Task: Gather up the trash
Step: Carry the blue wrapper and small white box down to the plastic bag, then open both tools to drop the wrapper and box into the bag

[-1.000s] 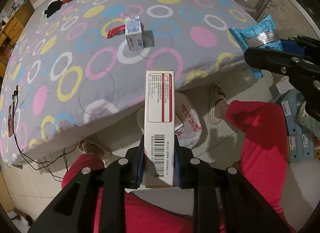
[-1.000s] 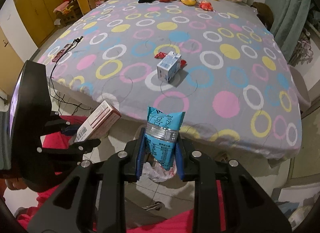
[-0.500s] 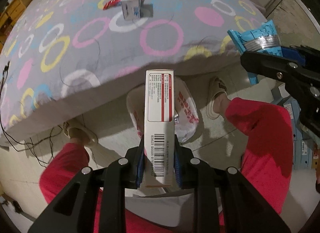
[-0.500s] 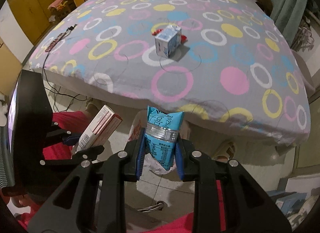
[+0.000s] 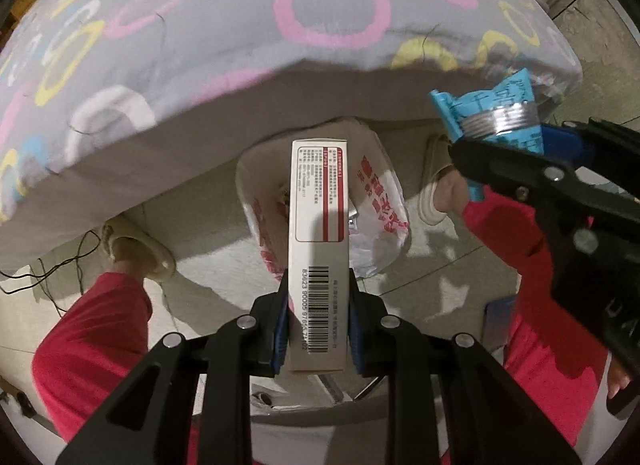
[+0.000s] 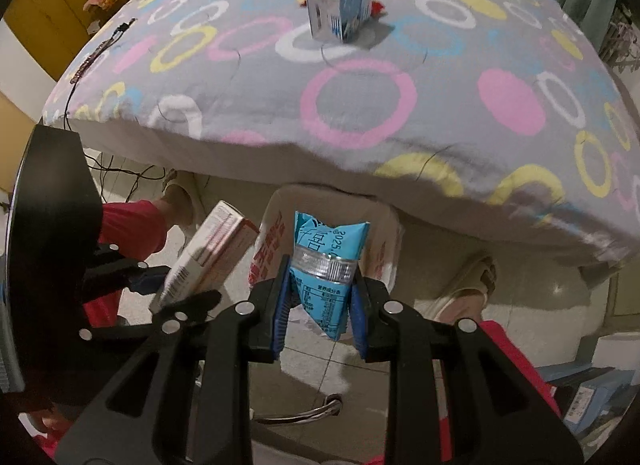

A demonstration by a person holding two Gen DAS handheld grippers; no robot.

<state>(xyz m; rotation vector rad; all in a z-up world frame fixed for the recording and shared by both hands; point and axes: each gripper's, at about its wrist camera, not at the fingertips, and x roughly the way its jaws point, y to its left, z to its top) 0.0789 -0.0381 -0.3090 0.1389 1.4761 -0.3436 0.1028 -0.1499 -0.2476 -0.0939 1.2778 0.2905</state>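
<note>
The left gripper (image 5: 318,321) is clamped on the barcode end of a slim white-and-red carton (image 5: 319,225), which juts out over the mouth of the white plastic trash bag (image 5: 384,201) on the floor; the carton looks light, stiff and probably empty, so a grip across its narrow faces suits it, though hard squeezing would likely crush it; the right gripper (image 6: 319,305) pinches a blue pouch (image 6: 326,261) just below its silver band, also above the bag; the pouch seems soft, crinkly and weightless, best held at that firmer band; a blue-and-white milk carton (image 6: 340,9) stands well apart on the bedspread (image 6: 440,77), with a red wrapper (image 6: 377,6) behind it.
</note>
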